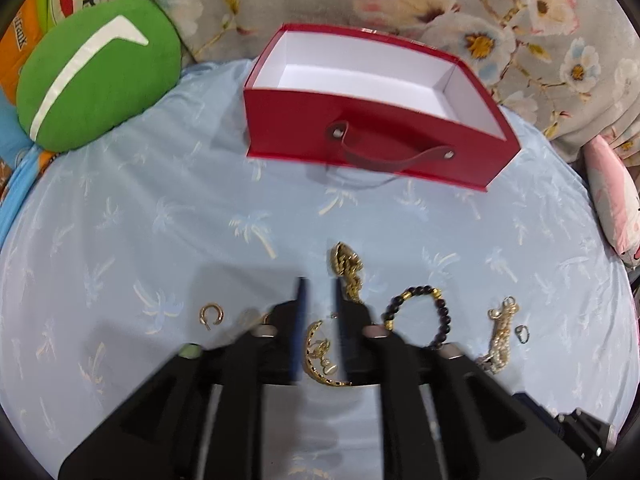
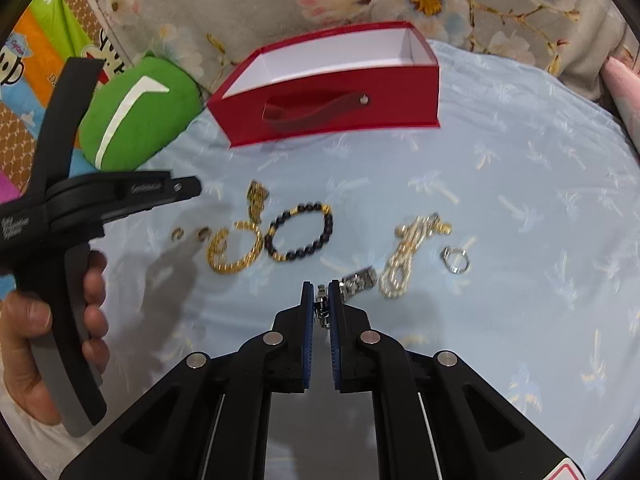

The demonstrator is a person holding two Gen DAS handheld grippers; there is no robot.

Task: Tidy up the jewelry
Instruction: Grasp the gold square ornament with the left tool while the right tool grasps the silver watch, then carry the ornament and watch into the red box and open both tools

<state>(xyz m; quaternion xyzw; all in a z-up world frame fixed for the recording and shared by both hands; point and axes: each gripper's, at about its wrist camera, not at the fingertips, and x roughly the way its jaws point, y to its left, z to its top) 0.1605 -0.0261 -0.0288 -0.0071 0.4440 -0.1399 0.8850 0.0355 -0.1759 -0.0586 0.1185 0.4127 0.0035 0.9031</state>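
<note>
Silver piece: a small silver metal link bracelet or watch-band segment [image 2: 356, 280] lies on the pale blue palm-print bedsheet [image 2: 520, 320], partly between the fingers of the right gripper [image 2: 320, 300]. It looks light, hard and slick, with loose links that will sag and swing; a grip across the flat of the links should hold best.

Right jaws: nearly together, with a narrow gap, clamped on the end of the silver piece as far as the right wrist view shows.

Left jaws: the left gripper [image 1: 318, 304] has its jaws a little apart and holding nothing. They hang above a crescent-shaped gold ornament [image 1: 320, 354]; contact with it cannot be told.

Gold chain: a chunky gold link chain [image 1: 347, 268] lies just ahead of the left fingertips. It is probably the heaviest item, limp and prone to slipping, so bunched links make the safest hold.

Beads: a dark bead bracelet with gold spacers [image 1: 418, 316] lies just right of the chain. It is a flexible ring, easy to pinch across one side.

Small pieces: a gold ear cuff [image 1: 210, 315], a pale pearl-and-gold strand [image 1: 500, 336] and a small silver ring [image 1: 522, 334] are light and easy to drop.

Destination: an open red cardboard box with a white inside and a strap handle [image 1: 288, 128] stands beyond the jewelry and looks empty.

Bystander: a green cushion with a white stripe [image 1: 96, 72] sits left of the box.
</note>
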